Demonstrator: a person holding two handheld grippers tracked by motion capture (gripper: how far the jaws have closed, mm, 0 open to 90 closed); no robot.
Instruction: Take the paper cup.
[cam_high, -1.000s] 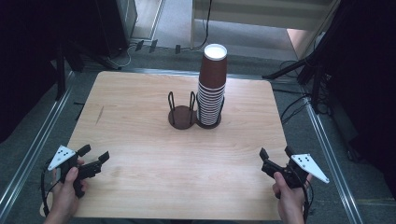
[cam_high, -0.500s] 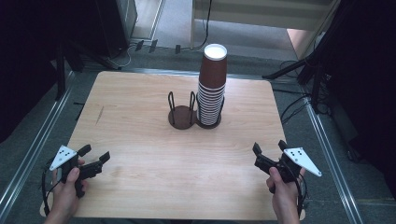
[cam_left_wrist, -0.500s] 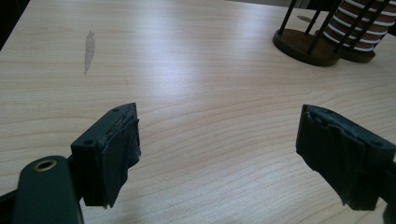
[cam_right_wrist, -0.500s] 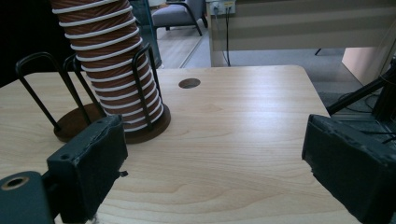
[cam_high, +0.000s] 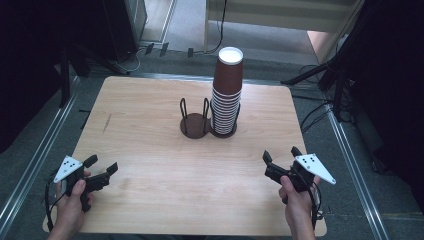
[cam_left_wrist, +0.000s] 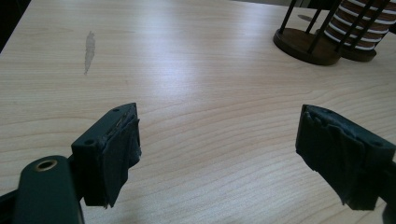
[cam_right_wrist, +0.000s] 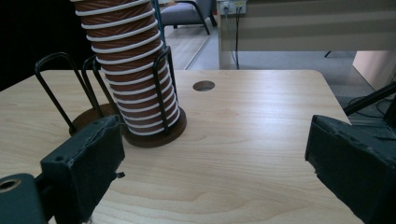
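Right gripper (cam_high: 280, 159) has moved forward and inward over the table (cam_high: 150, 130) since the earlier frames, jaws wide apart, empty. Left gripper (cam_high: 101, 166) unchanged at near left, jaws wide, empty. Cup stack (cam_high: 227, 92) stays in its wire holder (cam_high: 195, 120), centre-far.

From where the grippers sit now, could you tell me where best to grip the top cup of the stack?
Grip the top cup across its brown wall just below the white rim, coming in level from the near side. It stands well above the holder's wire loops, so nothing blocks it there, and its taper should let it lift straight up.
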